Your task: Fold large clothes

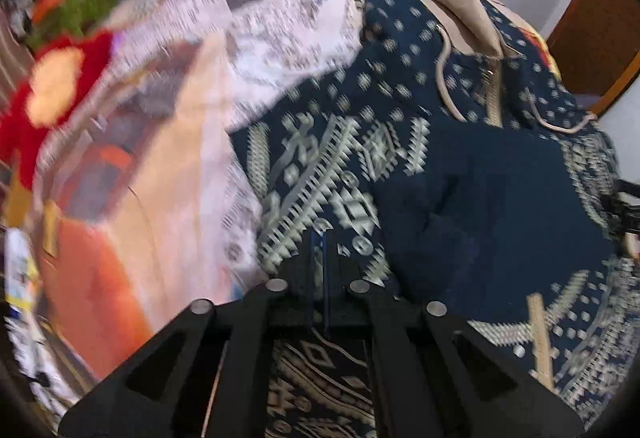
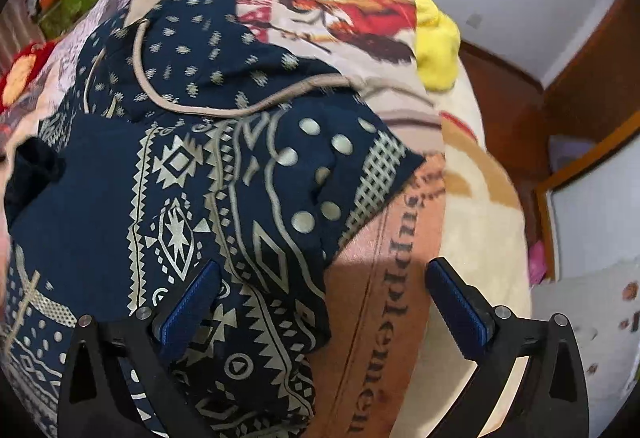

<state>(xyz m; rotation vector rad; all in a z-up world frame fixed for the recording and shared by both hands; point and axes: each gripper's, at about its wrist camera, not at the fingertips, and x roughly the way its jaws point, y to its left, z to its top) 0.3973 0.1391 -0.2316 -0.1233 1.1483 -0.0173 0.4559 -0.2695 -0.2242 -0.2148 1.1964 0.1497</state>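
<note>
A navy hoodie (image 1: 460, 173) with a cream geometric print, beige hood lining and beige drawstrings lies on a printed blanket. It also fills the left of the right wrist view (image 2: 192, 173). My left gripper (image 1: 325, 238) is shut on a fold of the hoodie's patterned cloth; the cloth runs down under the fingers. My right gripper (image 2: 322, 274) is open just above the hoodie's right edge. Its left finger (image 2: 192, 298) is over the navy cloth and its right finger (image 2: 456, 298) is over the blanket.
The printed blanket (image 2: 384, 298) covers the bed. A yellow cloth (image 2: 436, 45) lies at its far edge. Red and green items (image 1: 68, 49) sit at the far left. Brown wooden furniture (image 2: 580, 85) stands against the white wall on the right.
</note>
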